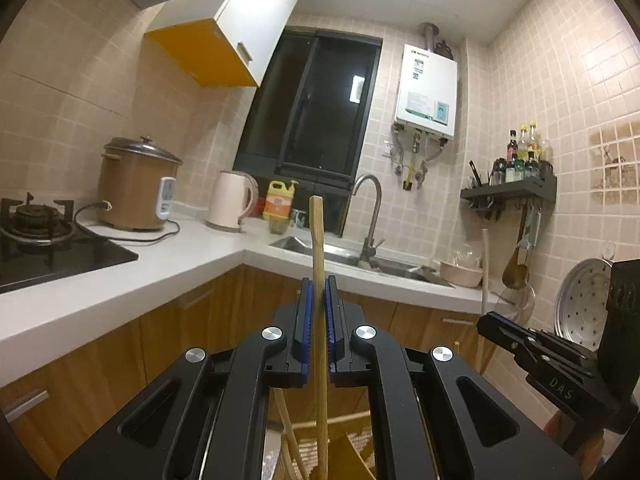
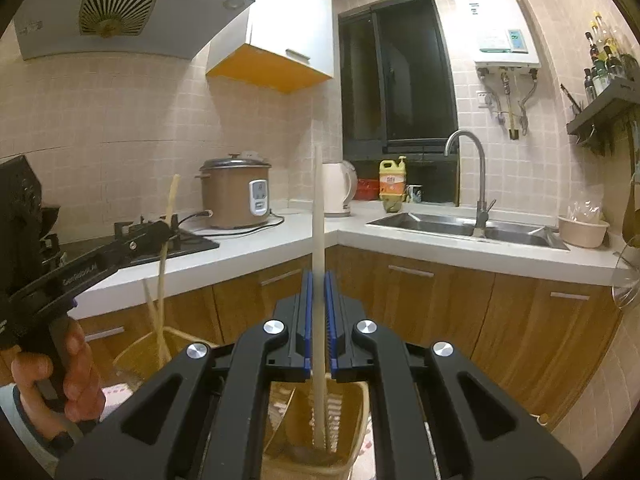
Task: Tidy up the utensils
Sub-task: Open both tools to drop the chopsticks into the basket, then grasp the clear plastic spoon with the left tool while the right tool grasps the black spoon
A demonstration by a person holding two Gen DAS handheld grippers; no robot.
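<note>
1. nearest the left wrist camera, the left gripper (image 1: 319,300) has its two blue-padded fingers (image 1: 306,312) pressed closed on a wooden chopstick (image 1: 318,248), which stands upright and pokes above the fingertips.
2. below that gripper the same chopstick runs down toward a woven basket (image 1: 356,440), seen only in part between the black arms.
3. nearest the right wrist camera, the right gripper (image 2: 319,300) is likewise closed, its blue pads (image 2: 307,312) clamped on a pale chopstick (image 2: 318,208) held upright.
4. the pale chopstick's lower end reaches down inside a woven utensil basket (image 2: 356,400) directly below the gripper.
5. to the left in the right wrist view, a bare hand (image 2: 60,376) grips the handle of the other gripper, which holds a chopstick over a second woven basket (image 2: 132,354).
6. behind is a white l-shaped countertop (image 2: 248,248) with wooden cabinets beneath.
7. on the counter stand a brown rice cooker (image 2: 236,192), a pale kettle (image 2: 338,188) and a yellow detergent bottle (image 2: 393,178).
8. a steel sink (image 2: 460,226) with a curved faucet (image 2: 476,176) sits to the right.
</note>
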